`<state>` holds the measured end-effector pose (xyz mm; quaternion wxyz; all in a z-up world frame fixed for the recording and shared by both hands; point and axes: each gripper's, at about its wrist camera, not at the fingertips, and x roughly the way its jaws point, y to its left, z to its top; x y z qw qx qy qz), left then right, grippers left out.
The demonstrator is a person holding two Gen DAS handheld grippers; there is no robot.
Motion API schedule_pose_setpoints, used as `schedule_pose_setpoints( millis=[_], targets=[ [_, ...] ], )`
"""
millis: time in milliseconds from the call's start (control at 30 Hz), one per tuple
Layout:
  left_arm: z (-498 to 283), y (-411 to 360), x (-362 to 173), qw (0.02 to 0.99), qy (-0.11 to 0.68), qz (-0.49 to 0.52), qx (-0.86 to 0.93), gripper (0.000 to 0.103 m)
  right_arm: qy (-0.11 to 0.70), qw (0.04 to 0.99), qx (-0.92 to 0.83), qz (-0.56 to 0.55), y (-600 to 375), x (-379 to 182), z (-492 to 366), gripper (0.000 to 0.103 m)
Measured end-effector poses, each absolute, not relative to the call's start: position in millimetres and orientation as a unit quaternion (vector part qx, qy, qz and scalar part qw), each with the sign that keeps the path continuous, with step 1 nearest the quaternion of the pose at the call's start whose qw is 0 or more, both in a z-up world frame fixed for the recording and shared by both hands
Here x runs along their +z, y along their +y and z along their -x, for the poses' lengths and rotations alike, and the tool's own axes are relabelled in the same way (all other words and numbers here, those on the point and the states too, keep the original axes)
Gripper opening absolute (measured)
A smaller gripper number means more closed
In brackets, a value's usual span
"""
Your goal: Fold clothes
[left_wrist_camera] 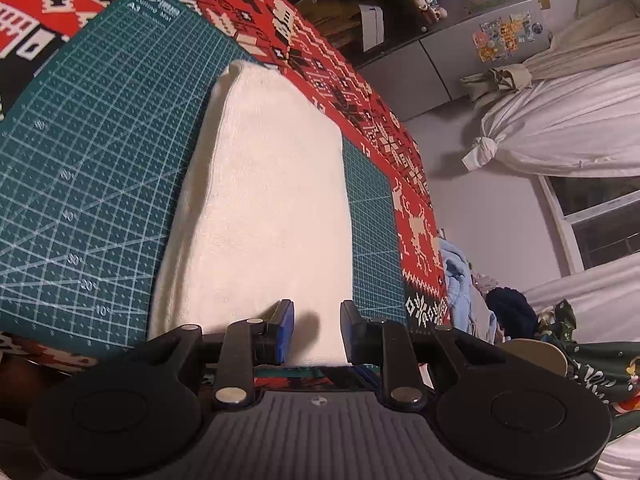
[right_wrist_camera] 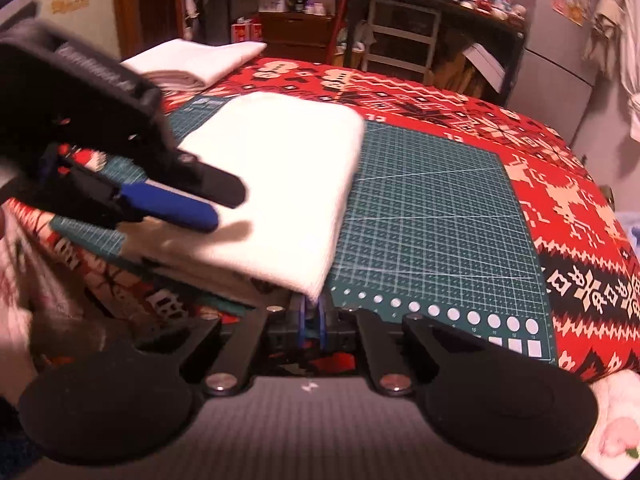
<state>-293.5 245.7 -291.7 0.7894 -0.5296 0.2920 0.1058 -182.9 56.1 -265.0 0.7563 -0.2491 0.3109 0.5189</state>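
Observation:
A folded white cloth [left_wrist_camera: 260, 200] lies on the green cutting mat [left_wrist_camera: 88, 152]. In the left wrist view my left gripper [left_wrist_camera: 317, 330] hovers over the cloth's near end, its blue-padded fingers [left_wrist_camera: 285, 330] apart and holding nothing. The right wrist view shows the same cloth [right_wrist_camera: 280, 176] on the left part of the mat [right_wrist_camera: 432, 216]. There my right gripper [right_wrist_camera: 311, 316] is shut on the cloth's near corner, which is raised slightly off the mat. The left gripper [right_wrist_camera: 226, 206] reaches in from the left above the cloth.
A red, black and white patterned cover [right_wrist_camera: 560, 184] drapes the table under the mat. A stack of folded white cloths [right_wrist_camera: 196, 60] sits at the far left corner. Shelves [right_wrist_camera: 400, 28] and a grey fridge [left_wrist_camera: 472, 40] stand beyond the table.

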Motion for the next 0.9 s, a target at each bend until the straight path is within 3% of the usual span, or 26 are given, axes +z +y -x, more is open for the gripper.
schedule_pose_setpoints(
  millis=[300, 900],
  targets=[
    [290.1, 239.8, -296.3, 0.788, 0.298, 0.531, 0.091, 0.023, 0.331, 0.733, 0.542, 0.245, 45.7, -261.0, 190.6, 0.000],
    [281.7, 236.2, -292.7, 0.791, 0.307, 0.523, 0.079, 0.023, 0.374, 0.742, 0.522, 0.194, 64.9, -255.9, 128.9, 0.003]
  ],
)
